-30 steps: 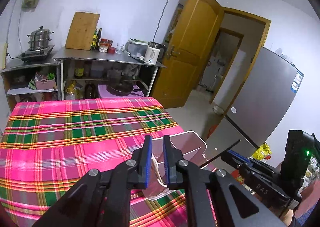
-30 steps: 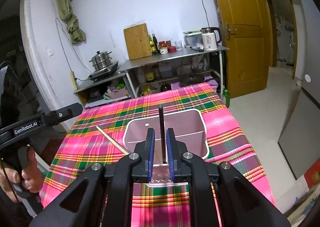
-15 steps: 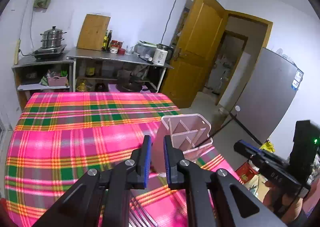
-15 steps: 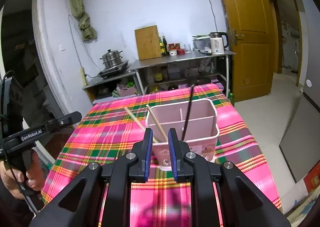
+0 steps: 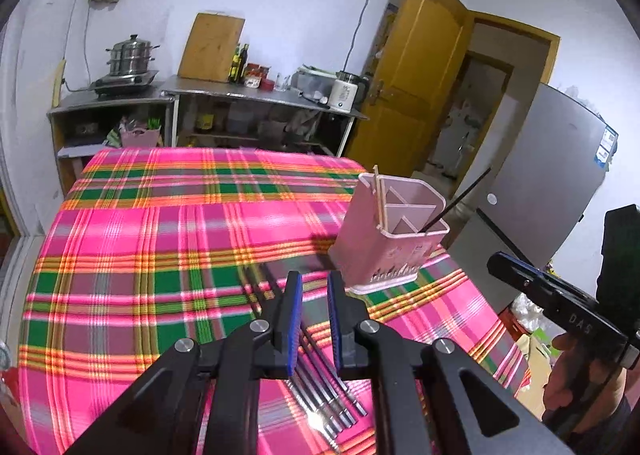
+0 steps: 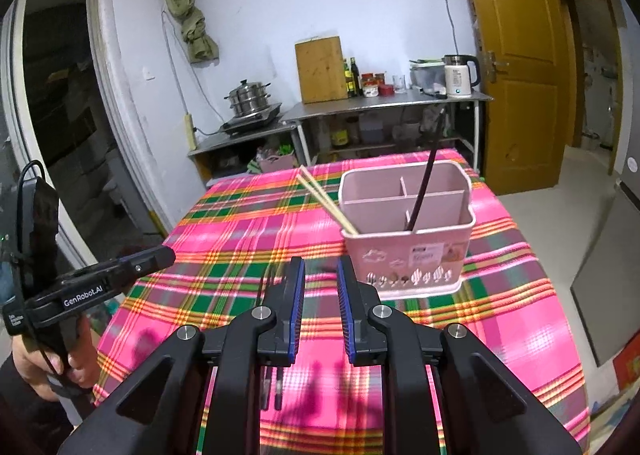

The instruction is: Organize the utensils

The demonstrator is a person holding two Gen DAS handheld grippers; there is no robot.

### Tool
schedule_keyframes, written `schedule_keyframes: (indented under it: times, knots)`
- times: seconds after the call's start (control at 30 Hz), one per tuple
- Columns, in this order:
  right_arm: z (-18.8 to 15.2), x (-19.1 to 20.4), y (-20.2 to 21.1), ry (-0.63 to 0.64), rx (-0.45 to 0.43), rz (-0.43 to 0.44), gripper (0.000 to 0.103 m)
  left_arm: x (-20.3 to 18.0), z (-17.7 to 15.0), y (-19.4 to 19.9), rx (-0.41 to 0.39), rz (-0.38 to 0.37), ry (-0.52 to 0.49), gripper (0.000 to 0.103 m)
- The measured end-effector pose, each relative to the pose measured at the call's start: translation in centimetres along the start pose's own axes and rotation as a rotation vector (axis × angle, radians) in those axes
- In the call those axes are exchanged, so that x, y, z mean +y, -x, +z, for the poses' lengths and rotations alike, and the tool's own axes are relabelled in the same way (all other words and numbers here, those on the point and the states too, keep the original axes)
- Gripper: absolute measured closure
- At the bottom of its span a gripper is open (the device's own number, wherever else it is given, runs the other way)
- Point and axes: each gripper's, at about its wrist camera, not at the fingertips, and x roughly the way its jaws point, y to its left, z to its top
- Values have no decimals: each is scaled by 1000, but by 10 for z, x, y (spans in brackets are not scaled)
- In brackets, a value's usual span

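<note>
A pink divided utensil holder [image 5: 394, 231] [image 6: 408, 255] stands upright on the plaid tablecloth. Two wooden chopsticks [image 5: 380, 195] [image 6: 324, 199] lean in its left compartment. A black chopstick [image 5: 460, 199] [image 6: 424, 183] leans in its right one. Several metal chopsticks [image 5: 320, 375] lie on the cloth under my left gripper [image 5: 314, 279], which is shut and holds nothing. My right gripper [image 6: 320, 263] hangs short of the holder, its jaws a little apart with nothing between them. Each gripper shows in the other's view, held by a hand.
The plaid-covered table [image 5: 140, 255] drops off just right of the holder. Behind it stand steel shelves with a kettle [image 6: 458, 75], a steamer pot [image 6: 248, 97] and a cutting board [image 6: 320, 69]. A yellow door [image 6: 516, 67] and a grey fridge [image 5: 552, 175] are at the right.
Both grippers have drawn back from the holder. The right one let go of the black chopstick, which now stands in the holder. The metal chopsticks have come into view under the left gripper.
</note>
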Motion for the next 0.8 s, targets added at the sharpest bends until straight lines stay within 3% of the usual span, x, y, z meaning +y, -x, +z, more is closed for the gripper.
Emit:
schedule_keyframes:
  times: [0.4, 0.57, 0.8]
  knots:
    - [-17, 9, -27, 14, 74, 28, 86, 29, -30, -39, 108, 40, 81, 90]
    - [-24, 8, -42, 13, 108, 34, 86, 41, -44, -64, 161, 53, 119, 81]
    - [-34, 11, -58, 19, 149, 46, 86, 52, -57, -98, 224, 85, 148, 81]
